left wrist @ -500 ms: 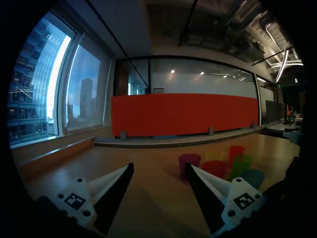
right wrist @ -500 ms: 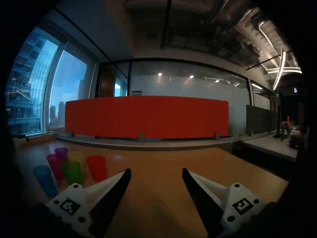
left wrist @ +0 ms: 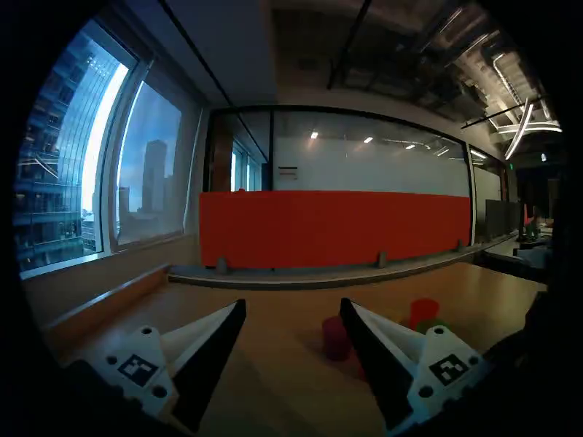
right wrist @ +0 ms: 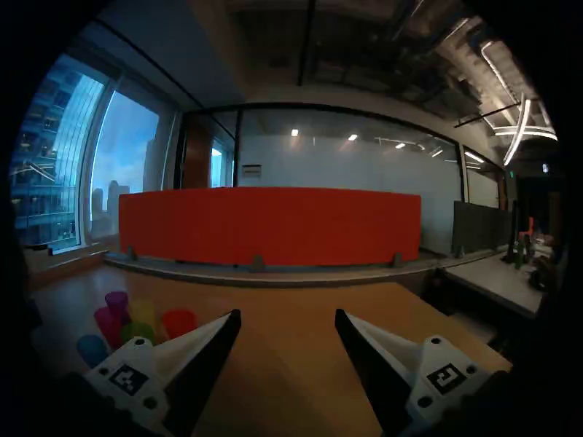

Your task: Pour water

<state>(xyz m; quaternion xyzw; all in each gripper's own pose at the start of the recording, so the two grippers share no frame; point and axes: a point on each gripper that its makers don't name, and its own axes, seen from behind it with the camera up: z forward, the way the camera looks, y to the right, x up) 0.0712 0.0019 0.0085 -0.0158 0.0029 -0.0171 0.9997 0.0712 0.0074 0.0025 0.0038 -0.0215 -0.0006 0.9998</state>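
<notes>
The right gripper (right wrist: 286, 315) is hovering over a wooden table (right wrist: 306, 291), fingers spread wide and gripping nothing. Off to its left, a purple cup (right wrist: 116, 301), magenta cup (right wrist: 107, 324), yellow cup (right wrist: 143, 312), red cup (right wrist: 178, 323), green cup (right wrist: 136, 331) and blue cup (right wrist: 92, 348) are sitting bunched together. An orange-red divider panel (right wrist: 270, 226) is standing along the table's far edge.

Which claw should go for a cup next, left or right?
Left, probably. Both claws are open and empty, but the magenta cup sits ahead at the edge of the left claw's gap; for the right claw the cups lie off past one finger.
</notes>
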